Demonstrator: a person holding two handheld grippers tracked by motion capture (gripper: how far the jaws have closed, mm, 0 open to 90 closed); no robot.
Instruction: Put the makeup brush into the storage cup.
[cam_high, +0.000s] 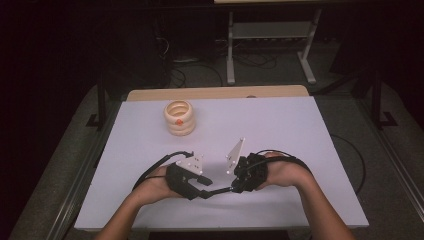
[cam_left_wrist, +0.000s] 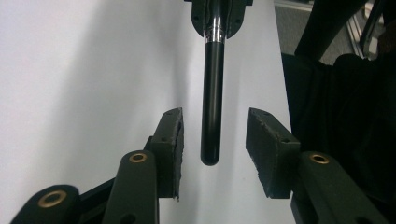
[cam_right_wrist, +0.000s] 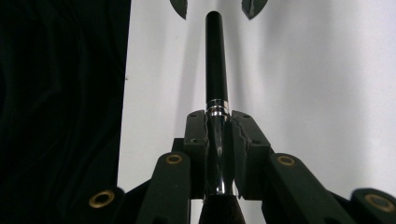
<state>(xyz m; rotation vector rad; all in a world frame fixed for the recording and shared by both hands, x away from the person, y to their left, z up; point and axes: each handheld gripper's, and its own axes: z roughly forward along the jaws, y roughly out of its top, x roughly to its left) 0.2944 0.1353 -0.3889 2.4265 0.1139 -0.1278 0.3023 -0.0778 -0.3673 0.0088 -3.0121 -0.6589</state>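
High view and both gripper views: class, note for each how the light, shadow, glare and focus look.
High view: the white table is bright, the room around it nearly black. Left gripper view: the black pen is sharp, casting a soft shadow, with glare on its silver ring. Right gripper view: the jaws of the right hand-held gripper are crisp, the left side lost in darkness.

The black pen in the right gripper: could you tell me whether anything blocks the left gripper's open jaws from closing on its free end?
Nothing visible does. The right gripper clamps the black pen near its silver band, and the pen's free end already lies between the left gripper pads, apart from both, with bare white table behind.
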